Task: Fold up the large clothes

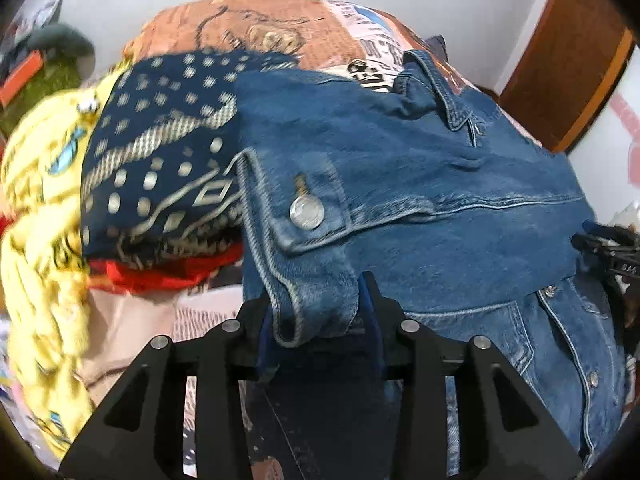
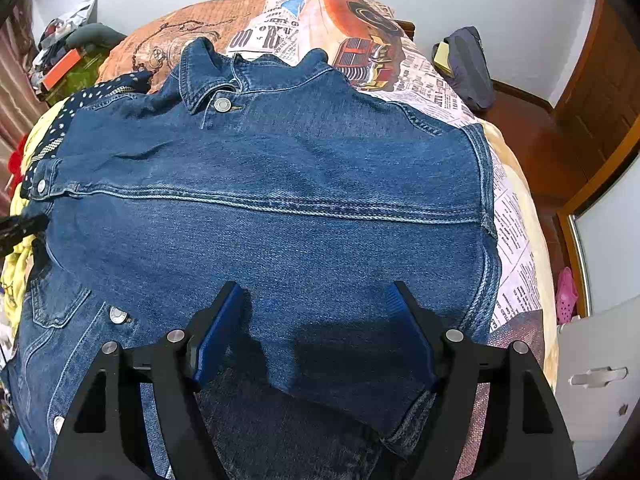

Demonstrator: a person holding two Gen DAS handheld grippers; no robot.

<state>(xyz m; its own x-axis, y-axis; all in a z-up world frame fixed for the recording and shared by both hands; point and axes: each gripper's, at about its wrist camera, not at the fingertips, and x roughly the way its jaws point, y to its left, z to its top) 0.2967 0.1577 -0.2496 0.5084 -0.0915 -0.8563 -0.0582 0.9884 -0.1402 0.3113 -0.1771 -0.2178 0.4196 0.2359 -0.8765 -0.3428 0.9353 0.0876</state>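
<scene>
A blue denim jacket (image 2: 280, 184) lies spread on the bed, collar at the far end, partly folded. My left gripper (image 1: 316, 312) is shut on the jacket's sleeve cuff (image 1: 304, 216), which has a silver button, and holds it over the jacket's left side. My right gripper (image 2: 316, 320) is open, its blue pads on either side of the denim near the jacket's lower edge, touching or just above the cloth. The right gripper's tip shows at the right edge of the left wrist view (image 1: 604, 244).
The bed has a newspaper-print cover (image 2: 512, 220). A pile of clothes lies left of the jacket: a navy patterned cloth (image 1: 160, 152), a yellow garment (image 1: 44, 220), a red one (image 1: 160, 276). A wooden door (image 2: 600, 92) and a white cabinet (image 2: 600, 380) are on the right.
</scene>
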